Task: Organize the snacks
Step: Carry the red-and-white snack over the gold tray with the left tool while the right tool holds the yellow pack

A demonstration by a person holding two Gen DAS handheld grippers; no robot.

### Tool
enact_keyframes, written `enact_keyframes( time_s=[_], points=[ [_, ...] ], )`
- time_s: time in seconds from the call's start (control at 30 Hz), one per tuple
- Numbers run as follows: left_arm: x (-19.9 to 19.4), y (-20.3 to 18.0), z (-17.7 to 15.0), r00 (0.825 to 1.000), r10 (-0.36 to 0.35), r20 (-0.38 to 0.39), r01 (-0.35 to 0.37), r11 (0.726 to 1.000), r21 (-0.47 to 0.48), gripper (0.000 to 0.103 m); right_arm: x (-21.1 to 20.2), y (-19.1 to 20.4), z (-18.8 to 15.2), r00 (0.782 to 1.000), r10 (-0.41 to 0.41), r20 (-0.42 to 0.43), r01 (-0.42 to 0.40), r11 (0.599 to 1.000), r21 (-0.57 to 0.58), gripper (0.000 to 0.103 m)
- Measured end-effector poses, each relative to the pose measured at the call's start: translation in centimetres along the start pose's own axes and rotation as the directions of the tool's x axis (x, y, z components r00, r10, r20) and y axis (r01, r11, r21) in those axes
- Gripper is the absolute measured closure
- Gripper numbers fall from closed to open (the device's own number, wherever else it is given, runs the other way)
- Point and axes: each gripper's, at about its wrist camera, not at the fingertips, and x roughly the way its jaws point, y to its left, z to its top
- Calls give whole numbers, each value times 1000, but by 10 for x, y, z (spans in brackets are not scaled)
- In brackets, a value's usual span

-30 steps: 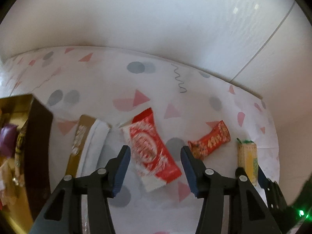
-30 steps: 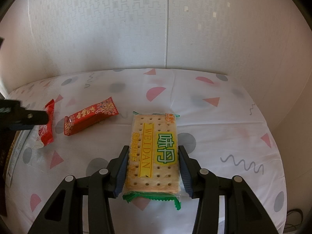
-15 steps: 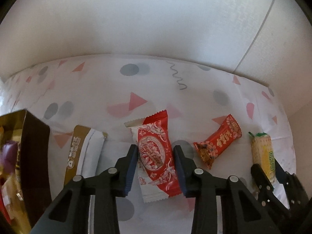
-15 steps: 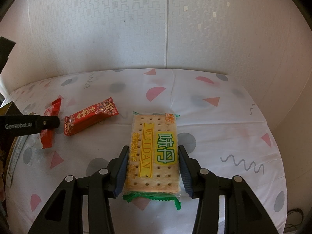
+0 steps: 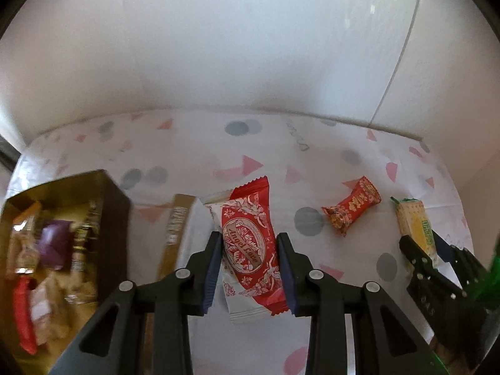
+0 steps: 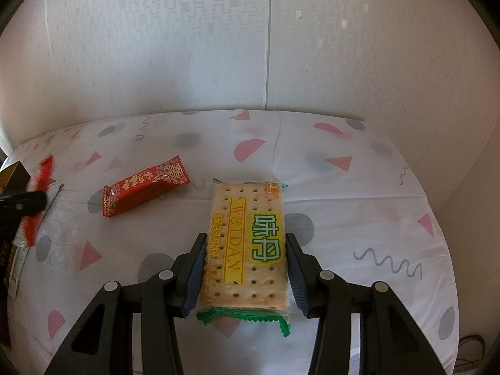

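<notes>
My left gripper (image 5: pixel 250 265) is shut on a red and white Angel Love snack packet (image 5: pixel 248 243) and holds it above the table. A gold box (image 5: pixel 62 237) with several snacks inside stands at the left. My right gripper (image 6: pixel 245 268) is shut on a WEIDAN cracker pack (image 6: pixel 247 243) with green ends, which rests on the cloth. A small red candy bar (image 6: pixel 145 186) lies left of the crackers; it also shows in the left wrist view (image 5: pixel 351 209).
A gold and white packet (image 5: pixel 178 228) lies beside the box. The patterned tablecloth (image 6: pixel 343 187) covers the table, and a white wall (image 6: pixel 218 47) stands close behind. The table edge falls away at the right.
The left gripper closed on the red and white packet and lifted it, swinging left so more of the gold box shows. The right gripper and crackers stayed still.
</notes>
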Motion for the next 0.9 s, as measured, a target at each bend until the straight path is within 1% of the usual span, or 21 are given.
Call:
enact_keyframes(
  time_s=[0.2,0.33,0.47,0.6,0.67,0.77,0.83,0.9],
  points=[
    [-31,28,-9,999,14,32,-13,1000,-17,68,-1,1,0,1000,-12,3,12,1000,-6,55],
    [-52,51,-19,999,18,48,-16,999,-38,68,-6,0,-4,1000,-21,15,21,1000,19,55],
    [-64,71,-30,999,18,47,-15,998,-53,68,-11,0,-9,999,-30,13,29,999,32,55],
    [-76,99,-44,999,0,36,4,996,-92,68,-22,-1,-16,1000,-28,8,27,996,86,55],
    [-79,111,-50,1000,-9,27,12,993,-114,68,-30,1,-19,1000,-24,13,22,995,97,55],
    [-82,132,-60,999,-42,6,42,989,-140,68,-39,6,-23,1000,-22,18,20,995,98,55],
    [-83,140,-66,998,-66,-2,65,988,-141,68,-45,9,-23,1000,-17,23,14,994,106,55],
    [-83,146,-72,998,-65,-10,63,990,-128,68,-52,11,-24,1000,-14,28,11,992,123,55]
  ],
)
